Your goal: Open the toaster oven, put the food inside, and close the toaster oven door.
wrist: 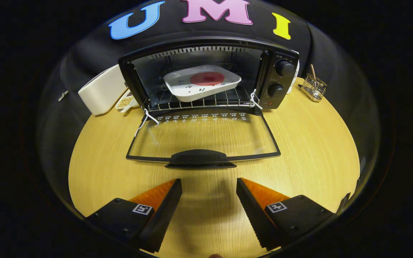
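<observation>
Toaster oven (210, 75) stands at the far side of the wooden table (310, 157), its glass door (203, 138) folded down flat toward the gripper (209, 184), with the door handle (199, 158) just ahead of the fingers. Inside, on the wire rack (199, 102), sits a white tray (202, 86) carrying a round red piece of food (207, 78). The gripper hovers over bare tabletop, jaws spread wide and holding nothing.
</observation>
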Available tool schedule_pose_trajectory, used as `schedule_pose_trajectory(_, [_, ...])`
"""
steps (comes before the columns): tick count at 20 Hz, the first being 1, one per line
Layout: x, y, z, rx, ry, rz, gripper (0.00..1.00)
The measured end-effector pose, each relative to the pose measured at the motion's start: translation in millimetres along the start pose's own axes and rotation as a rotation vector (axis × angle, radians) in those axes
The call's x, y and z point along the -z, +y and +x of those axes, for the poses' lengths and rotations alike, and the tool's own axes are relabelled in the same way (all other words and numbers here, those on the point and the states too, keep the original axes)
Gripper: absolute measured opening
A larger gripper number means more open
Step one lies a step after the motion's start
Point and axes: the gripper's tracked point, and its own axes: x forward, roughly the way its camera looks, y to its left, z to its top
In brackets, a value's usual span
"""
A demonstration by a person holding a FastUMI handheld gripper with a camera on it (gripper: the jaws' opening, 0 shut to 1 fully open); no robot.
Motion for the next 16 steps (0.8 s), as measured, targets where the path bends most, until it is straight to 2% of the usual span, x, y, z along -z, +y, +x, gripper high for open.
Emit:
schedule_pose_trajectory(6, [2,4,23,0.02,0.056,0.072,0.99])
schedule_pose_trajectory(16, [-2,4,30,0.014,0.058,-0.032,0.99])
